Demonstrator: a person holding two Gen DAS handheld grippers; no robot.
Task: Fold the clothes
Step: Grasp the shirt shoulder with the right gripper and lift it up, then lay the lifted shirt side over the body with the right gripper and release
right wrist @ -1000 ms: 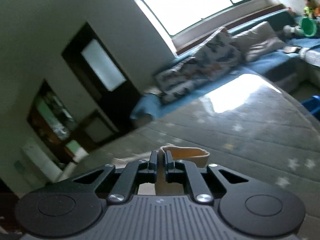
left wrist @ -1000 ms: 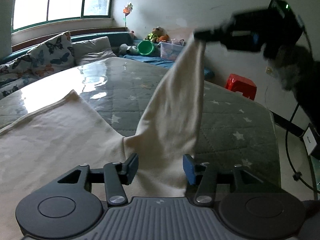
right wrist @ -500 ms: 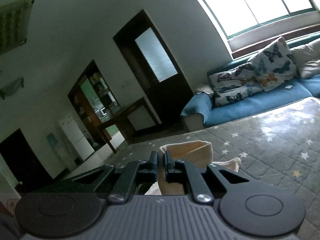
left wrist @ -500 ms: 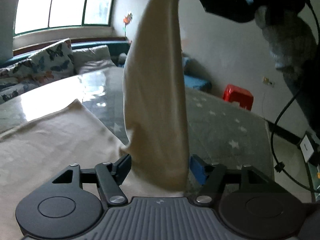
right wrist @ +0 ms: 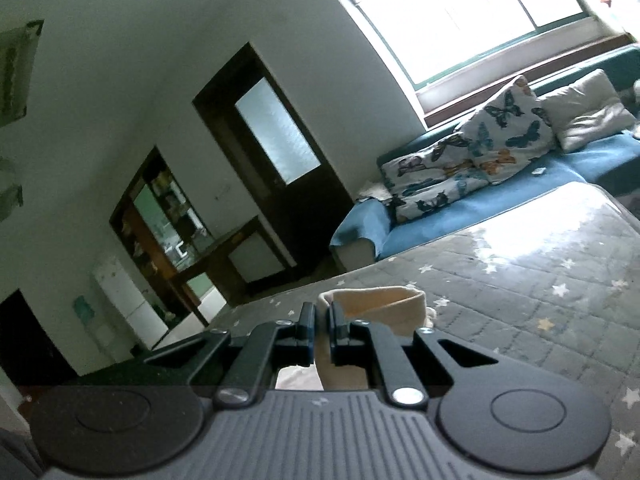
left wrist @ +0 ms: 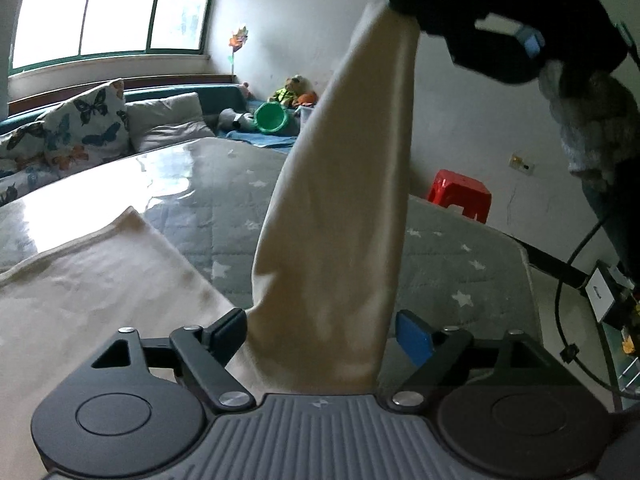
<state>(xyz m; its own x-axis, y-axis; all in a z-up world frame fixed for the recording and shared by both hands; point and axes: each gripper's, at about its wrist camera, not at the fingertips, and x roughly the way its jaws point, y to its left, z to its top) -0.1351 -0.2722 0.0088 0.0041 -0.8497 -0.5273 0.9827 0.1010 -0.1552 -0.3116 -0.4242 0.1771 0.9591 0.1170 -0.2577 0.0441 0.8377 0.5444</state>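
Note:
A cream garment [left wrist: 100, 280] lies spread on the star-patterned grey table [left wrist: 460, 256]. One sleeve [left wrist: 344, 200] of it is lifted steeply up to the right. My right gripper [left wrist: 396, 0] is shut on that sleeve's cuff, high at the upper right in the left wrist view. In the right wrist view the cuff [right wrist: 380, 308] is pinched between the jaws of the right gripper [right wrist: 322, 320]. My left gripper [left wrist: 320, 328] sits low at the sleeve's base, its jaws opening; the sleeve passes between them with the right pad clear of the cloth.
A blue sofa [right wrist: 460, 220] with butterfly cushions [left wrist: 84, 128] runs behind the table under a window. A red stool [left wrist: 460, 196] stands past the table's right edge. Toys and a green bowl [left wrist: 274, 118] lie at the back. A cable [left wrist: 568, 280] hangs at the right.
The left gripper's jaws have spread wider around the sleeve base. The right gripper has carried the cuff upward, pulling the sleeve taut and steep.

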